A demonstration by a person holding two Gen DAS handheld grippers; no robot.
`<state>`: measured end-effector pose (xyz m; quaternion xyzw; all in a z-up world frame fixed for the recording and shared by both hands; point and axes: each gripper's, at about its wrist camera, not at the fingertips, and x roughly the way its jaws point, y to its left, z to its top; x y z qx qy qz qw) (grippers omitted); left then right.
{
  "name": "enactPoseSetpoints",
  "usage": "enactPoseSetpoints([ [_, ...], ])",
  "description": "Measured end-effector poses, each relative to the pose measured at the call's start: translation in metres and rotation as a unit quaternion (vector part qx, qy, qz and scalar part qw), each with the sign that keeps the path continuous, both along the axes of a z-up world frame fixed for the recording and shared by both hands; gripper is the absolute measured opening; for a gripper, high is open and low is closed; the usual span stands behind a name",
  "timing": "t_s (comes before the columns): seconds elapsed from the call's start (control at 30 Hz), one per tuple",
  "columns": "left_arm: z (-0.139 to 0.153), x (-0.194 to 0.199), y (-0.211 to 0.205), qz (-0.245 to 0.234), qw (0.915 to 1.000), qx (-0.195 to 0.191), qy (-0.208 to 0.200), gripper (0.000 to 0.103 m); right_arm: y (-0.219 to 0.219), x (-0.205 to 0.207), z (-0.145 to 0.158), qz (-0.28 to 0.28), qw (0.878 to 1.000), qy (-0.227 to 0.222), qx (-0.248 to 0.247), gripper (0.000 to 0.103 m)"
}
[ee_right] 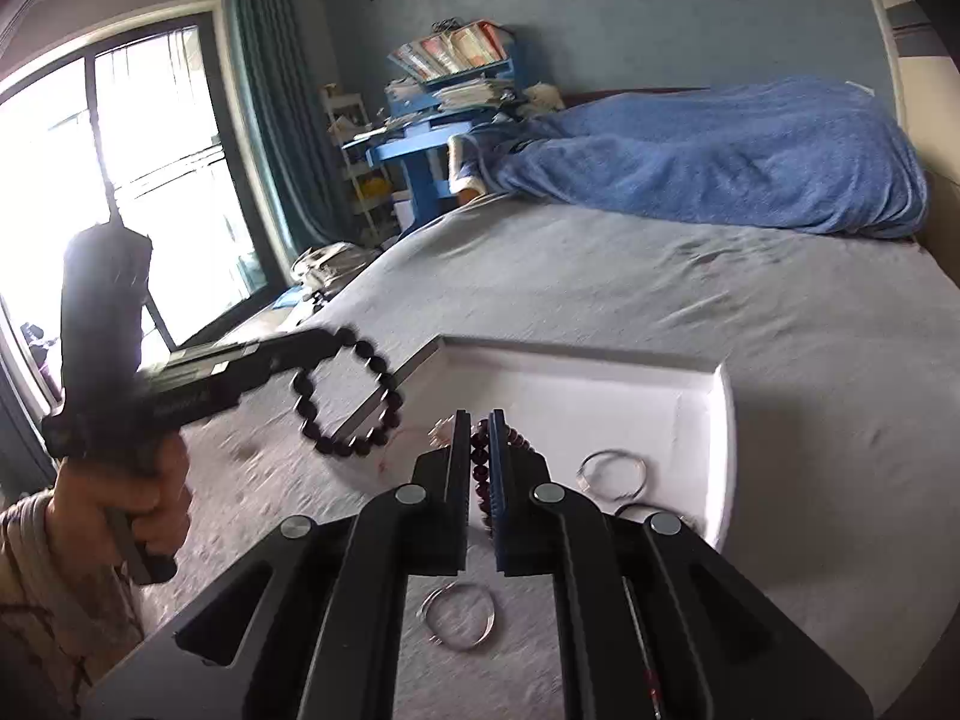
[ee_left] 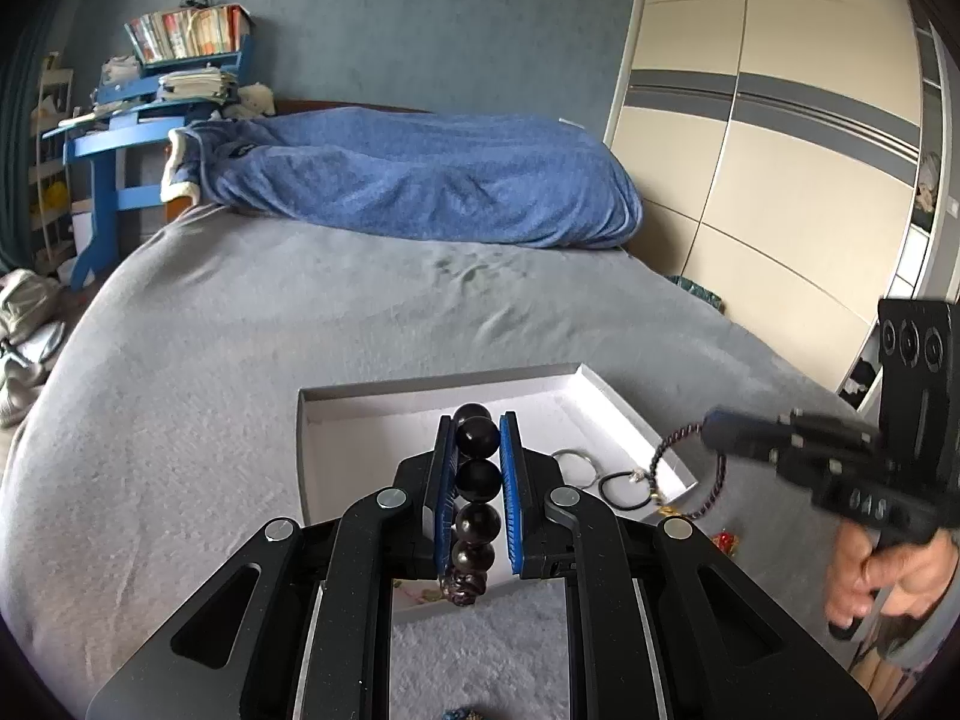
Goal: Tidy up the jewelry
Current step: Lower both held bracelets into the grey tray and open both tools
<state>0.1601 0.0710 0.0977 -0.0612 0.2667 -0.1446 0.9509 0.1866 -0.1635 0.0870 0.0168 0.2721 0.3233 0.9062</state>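
Left hand-held gripper point(ee_left: 478, 441) clamps a dark bead bracelet point(ee_left: 478, 477) above the white tray point(ee_left: 618, 402) on the bed point(ee_left: 240, 330); right hand-held gripper point(ee_right: 478, 420) pinches a thin bead strand point(ee_right: 480, 468). Either dangling loop could slip or snag the tray's rim.

— What colours are you looking at between your left gripper point(ee_left: 477, 438) pads?

— Blue ribbed pads, and a bracelet of glossy black beads point(ee_left: 478, 477) (the lowest one looks carved, dark brown). Your gripper frames are matte black.

— And your right gripper point(ee_right: 478, 438)?

— It carries a strand of small dark red beads point(ee_right: 480, 468).

— The tray?

— Your box point(ee_left: 336, 405) is white inside with a grey rim. In it lie a silver ring point(ee_left: 573, 463) and a black hair tie point(ee_left: 624, 487).

— Around it?

— A plain grey bedspread point(ee_left: 240, 324), a mottled blue blanket point(ee_left: 420, 180), a blue desk point(ee_left: 105, 138), and a cream wardrobe point(ee_left: 774, 138) crossed by grey stripes.
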Motion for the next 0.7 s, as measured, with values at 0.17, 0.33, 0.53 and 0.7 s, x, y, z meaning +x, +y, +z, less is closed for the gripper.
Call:
enactPoseSetpoints([
  [0.17, -0.007, 0.005, -0.003, -0.001, 1.0, -0.001, 0.009, 0.015, -0.005, 0.024, -0.004, -0.019, 1.0, 0.006, 0.004, 0.006],
  [0.33, -0.016, 0.013, -0.005, -0.002, 0.9998, -0.002, 0.02, 0.015, -0.007, 0.047, -0.022, -0.037, 0.999, 0.024, -0.002, 0.006],
  [0.53, -0.034, 0.023, -0.013, -0.006, 0.9988, 0.013, 0.048, 0.015, 0.008, 0.062, -0.055, -0.033, 0.997, 0.063, -0.029, 0.006],
  [0.7, -0.05, 0.029, -0.016, -0.01, 0.997, 0.015, 0.074, 0.015, 0.027, 0.058, -0.073, -0.008, 0.995, 0.081, -0.051, 0.006],
])
